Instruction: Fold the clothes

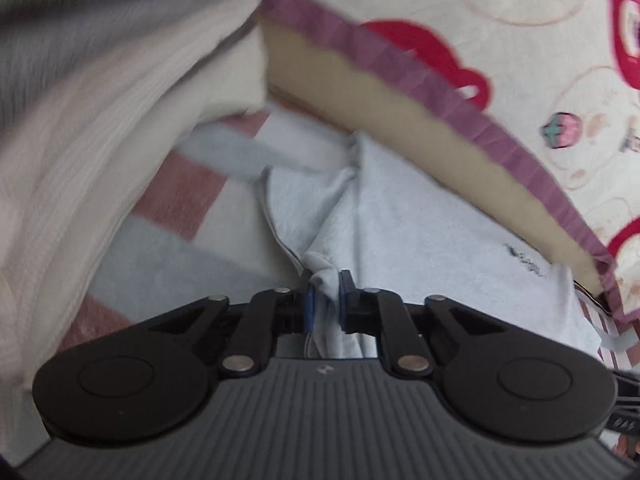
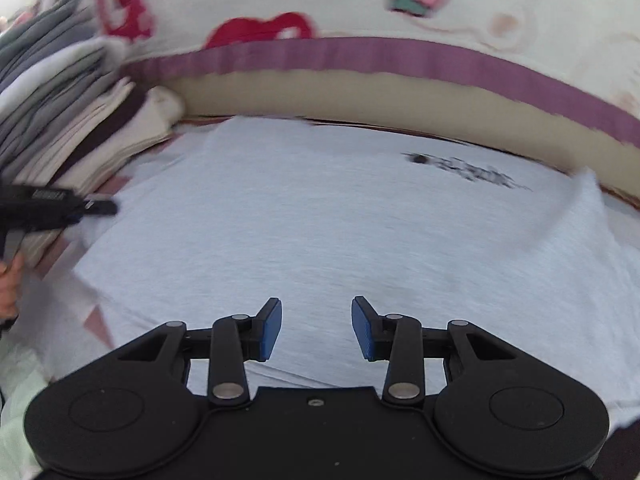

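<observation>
A pale blue T-shirt (image 2: 320, 216) with small black print (image 2: 472, 172) lies spread on the striped bed cover. In the left wrist view the same T-shirt (image 1: 420, 220) bunches into a fold that runs between the blue pads, and my left gripper (image 1: 326, 300) is shut on that fold. My right gripper (image 2: 316, 328) hovers over the near part of the shirt, jaws open, nothing between them. The left gripper (image 2: 92, 206) also shows at the left edge of the right wrist view, at the shirt's left side, held by a hand (image 2: 10, 288).
A stack of folded clothes (image 2: 68, 120) stands at the left, close to the left gripper; it fills the upper left as folded clothes (image 1: 80, 120) in the left wrist view. A cushion (image 2: 360, 4) with red and pink prints and a purple border (image 2: 400, 58) runs along the far side.
</observation>
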{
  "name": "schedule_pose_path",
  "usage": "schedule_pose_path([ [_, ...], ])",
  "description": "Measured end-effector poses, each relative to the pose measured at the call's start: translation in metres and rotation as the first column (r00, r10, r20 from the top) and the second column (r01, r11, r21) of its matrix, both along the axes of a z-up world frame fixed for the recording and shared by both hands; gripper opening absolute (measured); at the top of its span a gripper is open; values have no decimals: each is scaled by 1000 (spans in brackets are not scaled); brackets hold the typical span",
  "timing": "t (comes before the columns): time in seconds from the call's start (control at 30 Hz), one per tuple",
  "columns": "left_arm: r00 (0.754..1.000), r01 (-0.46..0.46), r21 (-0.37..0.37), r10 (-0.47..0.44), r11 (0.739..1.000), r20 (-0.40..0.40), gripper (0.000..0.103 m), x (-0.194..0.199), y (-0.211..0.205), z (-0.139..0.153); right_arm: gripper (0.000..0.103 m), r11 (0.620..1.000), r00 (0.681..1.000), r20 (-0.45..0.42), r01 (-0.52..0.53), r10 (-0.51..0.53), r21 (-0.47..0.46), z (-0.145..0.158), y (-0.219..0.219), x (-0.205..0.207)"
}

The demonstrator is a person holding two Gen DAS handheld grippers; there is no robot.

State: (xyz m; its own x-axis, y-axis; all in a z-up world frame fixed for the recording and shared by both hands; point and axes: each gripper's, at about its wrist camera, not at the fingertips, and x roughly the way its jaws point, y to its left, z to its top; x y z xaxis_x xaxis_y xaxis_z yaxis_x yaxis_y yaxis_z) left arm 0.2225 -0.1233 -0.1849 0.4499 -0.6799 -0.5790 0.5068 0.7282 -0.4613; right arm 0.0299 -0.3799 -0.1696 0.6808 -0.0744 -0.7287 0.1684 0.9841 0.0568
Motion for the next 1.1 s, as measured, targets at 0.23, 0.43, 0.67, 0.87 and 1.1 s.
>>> schedule_pose_path([
  [0.23, 984, 135, -181, -153, 974, -87, 10, -6, -9, 11, 66, 886, 903, -109, -430, 416, -176, 1, 131, 83],
  [0.43, 974, 136, -221, -170, 966, -146, 12, -5, -5, 0, 20, 976, 976, -35, -216, 215, -26, -14, 107, 118],
  [0.67, 990, 142, -46, -142, 989, 0, 44, -16, 16, 25, 16, 952, 998, -9, 60, -60, 299, -26, 28, 95],
  [0.87, 927, 322, 193, -350, 927, 133, 59, -58, -30, 11, 15, 910, 991, -19, 126, -129, 395, -33, 6, 85],
  [1.1, 893, 173, 452, -332, 875, 303, 23, -69, -48, -5, 14, 929, 997, -1, 78, -83, 362, -32, 2, 81],
])
